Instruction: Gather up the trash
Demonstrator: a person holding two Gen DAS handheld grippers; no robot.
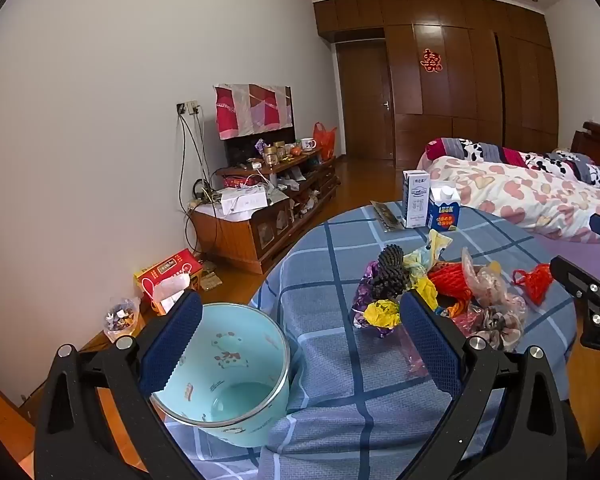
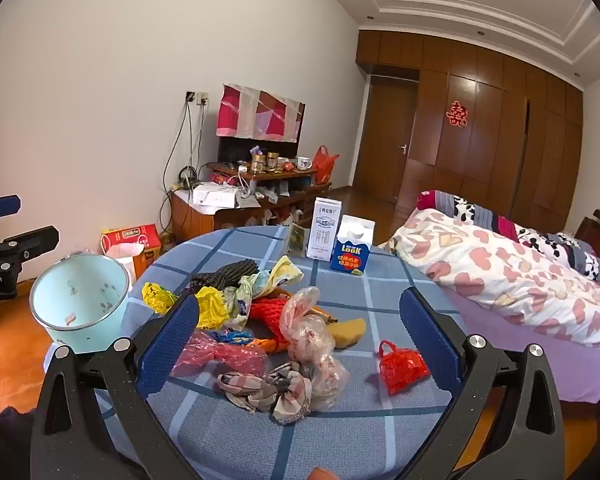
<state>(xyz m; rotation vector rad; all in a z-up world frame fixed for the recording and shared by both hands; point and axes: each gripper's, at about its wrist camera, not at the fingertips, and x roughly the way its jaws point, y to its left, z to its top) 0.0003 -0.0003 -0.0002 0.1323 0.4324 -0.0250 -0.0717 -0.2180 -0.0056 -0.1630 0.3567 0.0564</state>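
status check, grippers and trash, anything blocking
Left gripper and right gripper open, empty. Trash pile on table, bin empty at its left edge. Nothing blocking.

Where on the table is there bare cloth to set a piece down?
Bare cloth lies along the near table edge in front of the plaid rag, and between the red net bag and the blue carton. The pile around the orange mesh is crowded.

Bed (image 2: 500,280) with heart-print quilt, wooden wardrobe (image 2: 500,120), cluttered TV cabinet (image 1: 268,208), red box (image 1: 168,272)
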